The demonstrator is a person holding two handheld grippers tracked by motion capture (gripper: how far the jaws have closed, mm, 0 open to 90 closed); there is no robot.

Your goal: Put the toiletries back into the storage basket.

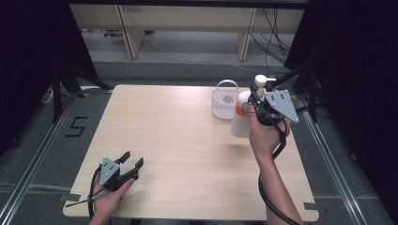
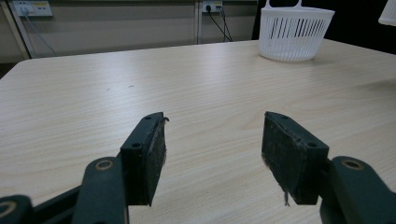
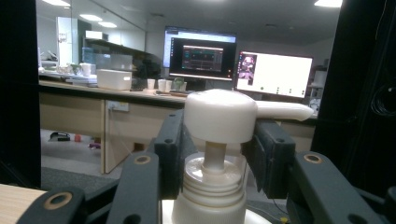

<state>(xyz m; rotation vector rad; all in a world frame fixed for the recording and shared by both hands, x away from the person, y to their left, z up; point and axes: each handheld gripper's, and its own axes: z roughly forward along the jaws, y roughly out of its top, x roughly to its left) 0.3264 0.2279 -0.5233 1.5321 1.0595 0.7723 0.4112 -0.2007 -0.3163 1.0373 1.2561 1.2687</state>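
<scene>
A white pump bottle [image 1: 241,120] with an orange mark on its label hangs tilted above the right side of the light wooden table [image 1: 178,136], beside a white slotted basket [image 1: 224,101]. My right gripper [image 1: 256,101] is shut on the bottle's neck. In the right gripper view my right gripper [image 3: 215,156] has its jaws on both sides of the ribbed collar, under the pump head [image 3: 219,114]. My left gripper [image 1: 131,160] rests near the table's front left, open with nothing between its pads [image 2: 148,154]. The bottle's bottom [image 2: 388,11] shows at the top right of the left gripper view.
The basket [image 2: 295,29] stands at the table's far right with its handle up. Floor rails run along both sides of the table, and dark stands rise at the left and right. Desks and cables lie beyond the far edge.
</scene>
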